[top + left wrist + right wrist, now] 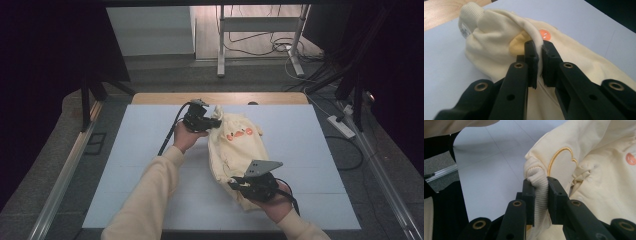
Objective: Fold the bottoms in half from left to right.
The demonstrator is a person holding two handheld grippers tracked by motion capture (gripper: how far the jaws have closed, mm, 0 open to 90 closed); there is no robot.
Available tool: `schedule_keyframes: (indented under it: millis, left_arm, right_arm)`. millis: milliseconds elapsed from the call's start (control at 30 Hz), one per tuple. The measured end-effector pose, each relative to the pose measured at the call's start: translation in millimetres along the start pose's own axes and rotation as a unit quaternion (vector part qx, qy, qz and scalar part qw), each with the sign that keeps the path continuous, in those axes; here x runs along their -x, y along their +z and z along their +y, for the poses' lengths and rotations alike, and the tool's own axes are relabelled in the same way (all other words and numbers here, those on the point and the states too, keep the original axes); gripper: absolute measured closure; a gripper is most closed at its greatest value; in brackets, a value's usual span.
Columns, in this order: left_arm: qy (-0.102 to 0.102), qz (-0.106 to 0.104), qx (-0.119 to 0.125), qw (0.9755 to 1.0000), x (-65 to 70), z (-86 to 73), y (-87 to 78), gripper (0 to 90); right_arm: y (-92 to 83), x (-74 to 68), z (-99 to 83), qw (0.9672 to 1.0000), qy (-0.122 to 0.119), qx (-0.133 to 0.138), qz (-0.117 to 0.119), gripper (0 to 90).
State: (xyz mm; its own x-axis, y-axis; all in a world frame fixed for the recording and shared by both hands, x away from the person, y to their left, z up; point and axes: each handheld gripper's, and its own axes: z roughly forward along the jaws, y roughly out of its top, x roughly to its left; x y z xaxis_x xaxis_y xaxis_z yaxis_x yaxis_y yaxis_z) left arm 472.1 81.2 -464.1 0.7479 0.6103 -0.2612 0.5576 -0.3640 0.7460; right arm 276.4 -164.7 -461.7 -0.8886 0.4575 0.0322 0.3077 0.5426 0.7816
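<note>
Garment (235, 147): cream knit top, bunched in a loose heap on the white board (310, 150), right of the board's middle.
Garment axis: long axis runs from far-left to near-right in the high view; far end points at the wooden edge (220, 98), near end at the person's side of the table.
Garment marks: orange print (239, 134) faces up on the far half; a gold stitched outline (560, 157) shows in the right gripper view beside the ribbed cuff (540, 195).
Second cuff (470, 15): ribbed, with a small label; lies at the garment's far end in the left gripper view.
Left gripper (539, 65): jaws closed down to a narrow gap, clamped on a thin fold of the garment's edge; sits at the garment's far-left end in the high view (212, 122).
Right gripper (541, 200): jaws drawn in on the ribbed cuff, which stands upright between the pads and fills the gap; sits at the garment's near end in the high view (240, 184).
Containers: the garment itself forms a hollow fold between the jaws in the left gripper view; what lies inside cannot be told.
Edges: the garment's near end lies close to the board's near edge; its far end is near the wooden edge.
Open room: bare board to the left of the left sleeve (150, 200) and to the right of the garment, out to the board's right edge.
</note>
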Motion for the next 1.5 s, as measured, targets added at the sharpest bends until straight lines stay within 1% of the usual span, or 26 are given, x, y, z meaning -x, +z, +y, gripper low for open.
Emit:
schedule_keyframes:
  millis: [333,433,500,667,733,900,1133,1500]
  left_arm:
    - [0.003,-0.002,0.002,1.0,6.2,4.7,5.0,83.2]
    - [0.007,-0.003,0.001,1.0,8.8,6.8,7.2,83.2]
    - [0.009,-0.003,0.0,1.0,10.3,8.2,9.2,83.2]
    - [0.013,-0.001,-0.002,0.9999,13.6,10.9,16.5,83.2]
    - [0.012,-0.002,-0.001,0.9999,14.7,11.6,19.2,83.2]
    - [0.015,-0.003,-0.003,0.9999,17.1,13.1,22.7,83.1]
    - [0.02,0.0,-0.004,0.9998,22.6,15.7,26.1,83.1]
    - [0.022,-0.004,-0.008,0.9997,24.3,16.7,36.1,83.1]
  right_arm:
    - [-13.0,3.3,-7.0,0.9999,0.01,0.008,-0.01,77.4]
    - [-16.4,4.5,-10.5,0.9998,0.014,0.007,-0.013,77.5]
    - [-17.4,5.2,-12.0,0.9998,0.016,0.007,-0.013,77.6]
    - [-18.9,8.8,-17.1,0.9993,0.026,-0.007,-0.024,77.7]
    - [-20.2,10.5,-18.9,0.9992,0.028,-0.009,-0.025,77.7]
    - [-23.5,12.8,-22.6,0.9989,0.037,-0.008,-0.027,77.8]
    - [-27.3,11.4,-25.8,0.9987,0.04,-0.01,-0.029,77.8]
    - [-30.7,15.4,-32.0,0.9983,0.048,-0.011,-0.032,78.1]
